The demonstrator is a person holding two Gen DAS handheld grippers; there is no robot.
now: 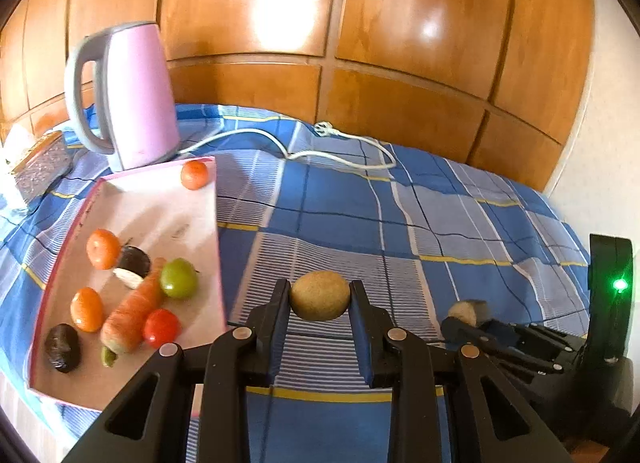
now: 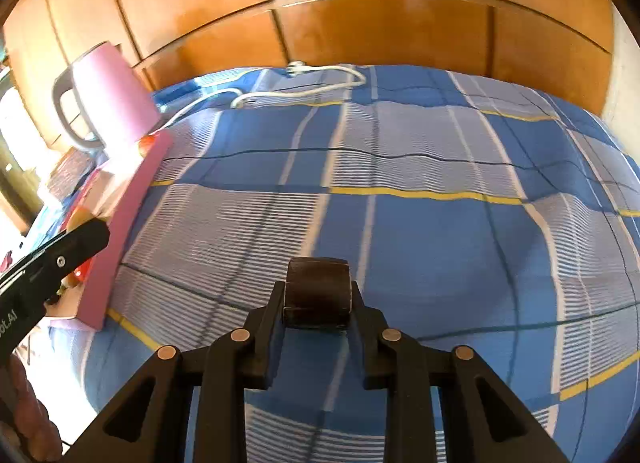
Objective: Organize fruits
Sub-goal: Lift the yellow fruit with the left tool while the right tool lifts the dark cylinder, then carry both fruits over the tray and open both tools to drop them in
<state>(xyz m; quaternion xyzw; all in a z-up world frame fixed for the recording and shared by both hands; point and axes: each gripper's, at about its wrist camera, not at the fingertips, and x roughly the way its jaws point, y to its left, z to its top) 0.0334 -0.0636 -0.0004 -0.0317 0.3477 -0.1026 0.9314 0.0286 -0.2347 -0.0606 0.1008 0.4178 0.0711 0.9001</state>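
My left gripper (image 1: 320, 295) is closed tight on a brown kiwi (image 1: 319, 296), one finger pressing each side, and the kiwi is up off the blue checked cloth (image 1: 400, 199) with nothing under it. My right gripper (image 2: 318, 295) is closed tight too, and it has hold of a dark brown chunk (image 2: 318, 291) with a flat cut face, also off the cloth. In the left view I can see my right gripper far off to the right, with a pale end of that chunk poking out past its tips. On the left sits a pink tray (image 1: 160, 207), flat on the cloth. Inside it, at the near end, lie a carrot (image 1: 132, 307), a green fruit (image 1: 179, 278) just beside the carrot's far end, a small red tomato (image 1: 161, 328) touching the carrot, and a dark fruit (image 1: 63, 348) in the near left corner. There are three oranges (image 1: 103, 249) in the tray, one of them alone at the far right corner. A dark piece with a white cut side (image 1: 132, 265) lies between an orange and the green fruit. Behind the tray stands a pink kettle (image 1: 128, 95), upright, and its white cord (image 1: 320, 143) curls across the far side of the cloth. Wooden panels (image 1: 360, 43) rise behind it all
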